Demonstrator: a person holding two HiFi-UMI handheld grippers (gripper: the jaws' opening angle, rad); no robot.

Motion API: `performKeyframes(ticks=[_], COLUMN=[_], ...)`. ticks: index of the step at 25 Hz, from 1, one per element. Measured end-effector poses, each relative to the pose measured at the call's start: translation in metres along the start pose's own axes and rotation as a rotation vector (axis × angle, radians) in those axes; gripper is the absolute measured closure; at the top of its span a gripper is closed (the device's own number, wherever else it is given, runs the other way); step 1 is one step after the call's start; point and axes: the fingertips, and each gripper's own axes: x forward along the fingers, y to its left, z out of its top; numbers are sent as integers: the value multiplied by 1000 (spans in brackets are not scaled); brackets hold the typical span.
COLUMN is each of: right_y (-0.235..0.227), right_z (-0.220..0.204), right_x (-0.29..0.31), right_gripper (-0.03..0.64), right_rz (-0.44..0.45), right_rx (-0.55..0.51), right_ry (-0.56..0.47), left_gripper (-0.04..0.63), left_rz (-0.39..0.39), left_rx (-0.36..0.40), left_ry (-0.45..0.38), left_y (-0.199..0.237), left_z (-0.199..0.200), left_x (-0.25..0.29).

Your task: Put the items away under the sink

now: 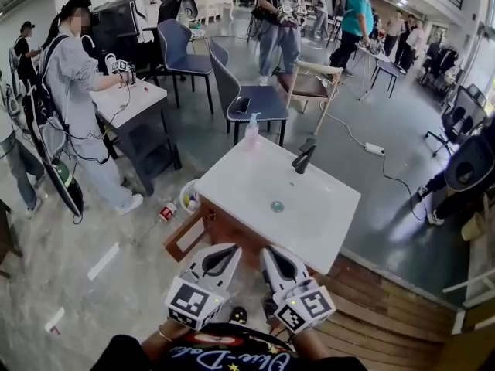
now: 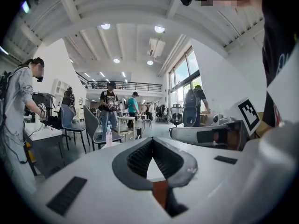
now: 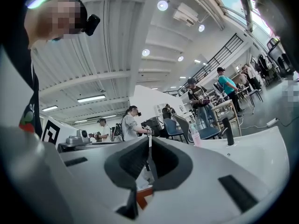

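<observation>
White sink [image 1: 232, 180] beyond closed left gripper [image 1: 230, 249], closed right gripper [image 1: 267, 251]

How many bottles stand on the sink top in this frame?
1. A pink bottle stands at the far corner of the white sink top, left of the black tap. Nothing there looks able to hide another.
</observation>
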Motion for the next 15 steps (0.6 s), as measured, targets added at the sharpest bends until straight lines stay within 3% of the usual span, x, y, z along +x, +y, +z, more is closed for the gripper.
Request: performKeyframes(ticks=[10, 15], right_y=[-21, -30], right_z=[7, 10], right_x=[15, 19], right_gripper=[607, 607], right_rz=[31, 35], right_rx=[-3, 2], right_ry=[-4, -14], left_gripper=[589, 589], left_rz=[28, 44], left_rx=[6, 55], left_ry=[3, 2], left_y=[11, 16], left_z=[2, 8], left_x=[24, 30])
